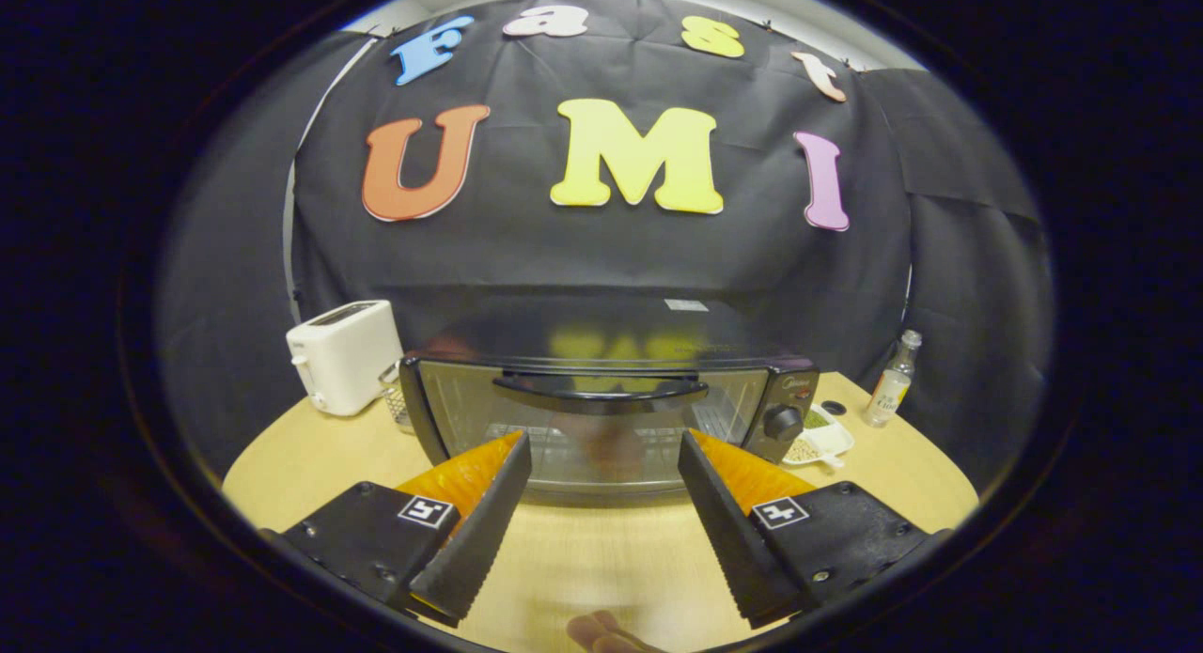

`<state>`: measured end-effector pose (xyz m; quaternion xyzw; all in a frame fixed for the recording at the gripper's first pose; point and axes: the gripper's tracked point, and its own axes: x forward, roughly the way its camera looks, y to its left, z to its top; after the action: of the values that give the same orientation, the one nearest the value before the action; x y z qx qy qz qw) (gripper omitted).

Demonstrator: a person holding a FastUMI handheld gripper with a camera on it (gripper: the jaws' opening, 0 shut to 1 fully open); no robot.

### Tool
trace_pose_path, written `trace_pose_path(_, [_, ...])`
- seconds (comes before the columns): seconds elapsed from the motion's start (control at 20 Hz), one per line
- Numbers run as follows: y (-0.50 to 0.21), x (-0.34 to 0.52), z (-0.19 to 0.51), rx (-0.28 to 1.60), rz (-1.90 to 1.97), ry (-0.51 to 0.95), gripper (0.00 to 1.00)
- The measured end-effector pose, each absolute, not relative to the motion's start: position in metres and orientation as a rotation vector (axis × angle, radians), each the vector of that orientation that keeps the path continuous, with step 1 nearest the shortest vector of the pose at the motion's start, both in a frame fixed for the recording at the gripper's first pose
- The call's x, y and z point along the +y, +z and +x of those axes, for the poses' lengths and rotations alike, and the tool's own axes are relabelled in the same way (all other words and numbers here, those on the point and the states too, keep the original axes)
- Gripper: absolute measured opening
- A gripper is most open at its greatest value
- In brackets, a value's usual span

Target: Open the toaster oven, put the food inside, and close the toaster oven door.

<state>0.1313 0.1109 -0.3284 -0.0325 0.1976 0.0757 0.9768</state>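
Two fingers of the gripper (604,446) spread wide, empty, short of toaster oven (601,418); door handle (600,392) rounded, so a shallow hook could slip off.

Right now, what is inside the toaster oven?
Through the shut glass door of the toaster oven, a wire rack shows; reflections blur anything on it. The open gripper fingers sit just before the door.

You have a black toaster oven (601,409) with silver trim, a white toaster (343,355), a pale wood-grain table (601,559), and a clear bottle (893,380).
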Motion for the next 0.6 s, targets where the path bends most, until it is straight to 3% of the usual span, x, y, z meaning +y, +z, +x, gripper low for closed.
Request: trace_pose_path(0.6, [-0.178, 0.078, 0.026, 0.156, -0.048, 0.166, 1.00])
